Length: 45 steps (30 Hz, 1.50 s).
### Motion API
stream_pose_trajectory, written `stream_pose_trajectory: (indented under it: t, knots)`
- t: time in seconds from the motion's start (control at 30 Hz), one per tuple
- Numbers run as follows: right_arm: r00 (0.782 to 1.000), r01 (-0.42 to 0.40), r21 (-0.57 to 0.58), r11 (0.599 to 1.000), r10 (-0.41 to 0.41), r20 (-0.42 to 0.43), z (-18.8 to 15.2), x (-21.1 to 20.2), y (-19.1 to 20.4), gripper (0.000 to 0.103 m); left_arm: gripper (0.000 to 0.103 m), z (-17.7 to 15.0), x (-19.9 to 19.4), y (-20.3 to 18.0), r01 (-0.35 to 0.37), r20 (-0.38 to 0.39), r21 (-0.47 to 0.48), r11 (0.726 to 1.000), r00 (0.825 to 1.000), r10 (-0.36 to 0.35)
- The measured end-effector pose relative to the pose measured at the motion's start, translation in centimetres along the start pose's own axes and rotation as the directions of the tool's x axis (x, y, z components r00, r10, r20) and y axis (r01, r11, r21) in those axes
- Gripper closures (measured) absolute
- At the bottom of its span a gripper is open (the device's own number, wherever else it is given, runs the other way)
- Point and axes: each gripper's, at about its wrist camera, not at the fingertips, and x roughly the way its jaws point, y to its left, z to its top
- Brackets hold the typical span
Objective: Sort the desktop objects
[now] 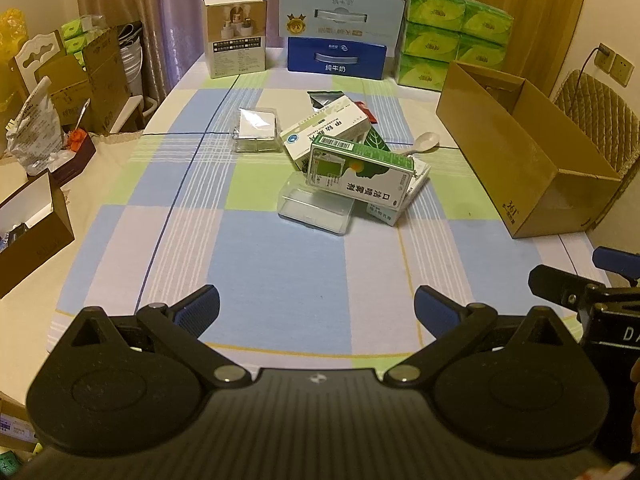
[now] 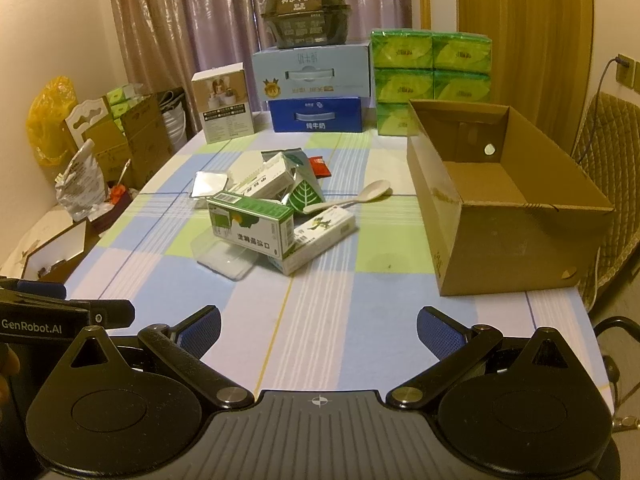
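While both tools hang low over the near edge of the table (image 1: 132, 240), this is what I see.

Left gripper (image 1: 317, 307): my fingers (image 1: 200, 307) are spread wide, nothing between the blue pads, above the checked cloth.

Right gripper (image 2: 319, 329): fingers (image 2: 438, 334) spread just as wide and empty; it also shows at the right edge of the left view, level with the other tool.

Pile: the things to sort lie heaped mid-table, well apart from both grippers.

Green box (image 2: 251, 220): on top of the heap, tilted, its near end resting on the clear plastic case (image 2: 222, 258).

White box (image 1: 326, 130): behind the green box, lying at an angle and touching it.

Long white carton (image 2: 316, 240): lies partly under the green box's right side.

Spoon (image 2: 352, 198): white, at the heap's right, bowl pointing away towards the cardboard box.

Foil pack (image 1: 256, 130): left of the heap, just beside the white box.

Cardboard box (image 2: 496, 216): open-topped, on the table's right side, nothing visible inside from my right view.

Back of table: milk cartons (image 1: 338, 30) stacked, green tissue packs (image 1: 454, 36) to their right.
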Motion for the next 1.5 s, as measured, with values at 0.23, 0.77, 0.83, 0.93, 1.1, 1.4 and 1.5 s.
stream_pose_trajectory:
  t: [0.23, 0.77, 0.83, 0.93, 1.1, 1.4, 1.5]
  knots:
    - [1.000, -0.002, 0.002, 1.000, 0.002, -0.006, -0.21, 0.14, 0.18, 0.002, 0.001, -0.04, 0.00, -0.03, 0.002, 0.000, -0.002, 1.000, 1.000, -0.002]
    - [1.000, -0.007, 0.007, 1.000, 0.007, -0.020, -0.22, 0.34, -0.14, 0.002, 0.001, -0.14, 0.01, 0.04, 0.005, -0.005, -0.008, 1.000, 1.000, -0.005]
    - [1.000, -0.007, 0.007, 1.000, 0.007, -0.020, -0.24, 0.37, -0.15, 0.002, 0.001, -0.12, 0.01, 0.03, 0.004, -0.006, -0.008, 1.000, 1.000, -0.004]
    - [1.000, -0.007, 0.006, 1.000, 0.008, -0.021, -0.29, 0.36, -0.15, 0.002, 0.001, -0.14, 0.00, 0.04, 0.005, -0.007, -0.008, 1.000, 1.000, -0.005]
    - [1.000, -0.007, 0.006, 1.000, 0.007, -0.020, -0.27, 0.36, -0.14, 0.002, 0.001, -0.16, 0.01, 0.09, 0.007, -0.005, -0.008, 1.000, 1.000, -0.008]
    - [1.000, -0.009, 0.005, 1.000, 0.009, -0.023, -0.22, 0.41, -0.12, 0.002, 0.001, -0.14, 0.00, 0.09, 0.007, -0.007, -0.010, 1.000, 1.000, -0.007]
    - [1.000, -0.007, 0.004, 1.000, 0.007, -0.025, -0.31, 0.55, -0.22, 0.002, 0.001, -0.17, 0.03, 0.20, 0.011, -0.006, -0.009, 1.000, 1.000, -0.011]
